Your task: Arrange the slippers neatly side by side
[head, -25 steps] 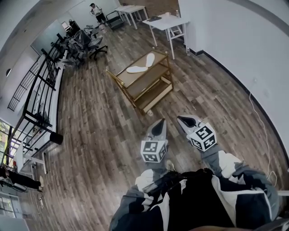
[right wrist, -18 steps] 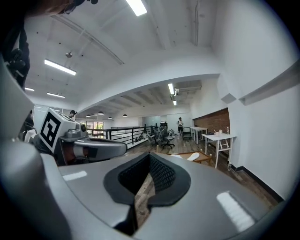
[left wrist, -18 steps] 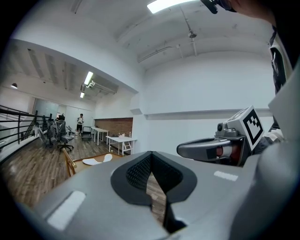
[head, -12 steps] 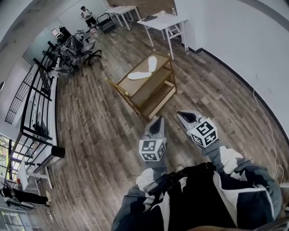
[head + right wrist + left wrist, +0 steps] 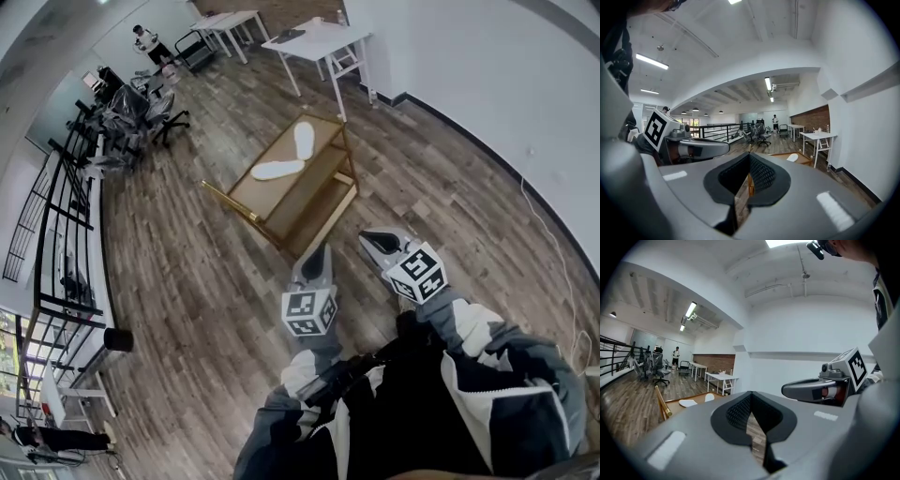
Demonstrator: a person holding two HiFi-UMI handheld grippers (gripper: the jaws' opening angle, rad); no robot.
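Two white slippers lie on the top shelf of a gold-framed wooden cart [image 5: 246, 208]. One slipper [image 5: 278, 170] lies nearer; the other [image 5: 305, 140] sits beyond it at an angle, so they are not parallel. My left gripper [image 5: 317, 258] and right gripper [image 5: 378, 242] are held side by side over the floor, short of the cart, both shut and empty. In the left gripper view my left gripper [image 5: 751, 394] points at the cart, with both slippers [image 5: 687, 402] low at left and the right gripper [image 5: 811, 390] beside it. The right gripper view shows my right gripper [image 5: 749, 153] and one slipper [image 5: 792, 157].
Wood plank floor lies between me and the cart. White tables [image 5: 319, 42] stand beyond the cart by the white wall [image 5: 487, 103] on the right. Office chairs [image 5: 131, 108] and a black railing [image 5: 56, 216] line the left. A person [image 5: 147, 42] stands far back.
Both grippers, still shut, have travelled forward together, and the cart with the slippers has come closer and shifted left in the head view.
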